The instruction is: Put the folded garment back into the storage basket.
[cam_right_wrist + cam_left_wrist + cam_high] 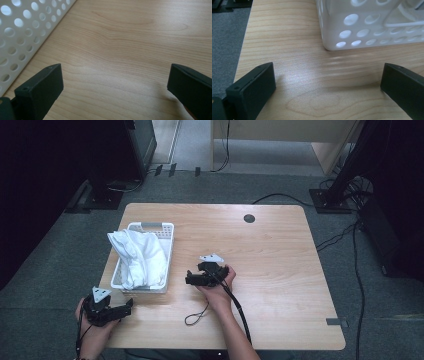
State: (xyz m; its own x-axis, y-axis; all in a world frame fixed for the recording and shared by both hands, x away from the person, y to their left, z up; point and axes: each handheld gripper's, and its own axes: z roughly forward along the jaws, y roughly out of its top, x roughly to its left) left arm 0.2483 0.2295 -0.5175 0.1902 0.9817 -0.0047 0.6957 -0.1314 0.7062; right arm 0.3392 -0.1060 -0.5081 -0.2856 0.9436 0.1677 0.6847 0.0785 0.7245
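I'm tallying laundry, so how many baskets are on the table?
1: a white perforated basket at the table's left side, filled with white cloth. Nothing suggests another is hidden.

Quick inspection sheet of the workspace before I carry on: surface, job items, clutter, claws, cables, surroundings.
Surface: wooden table, round grommet hole near far edge.
Job's things: white perforated basket at table's left, white cloth heaped inside and spilling over its rim.
Clutter: nothing seen.
Grippers: left claw open, at near left corner; right claw open, beside basket; both hold nothing.
Cables: right claw's cable loops on table; black floor cables at right.
Surroundings: grey carpet, stand base, wooden furniture behind.
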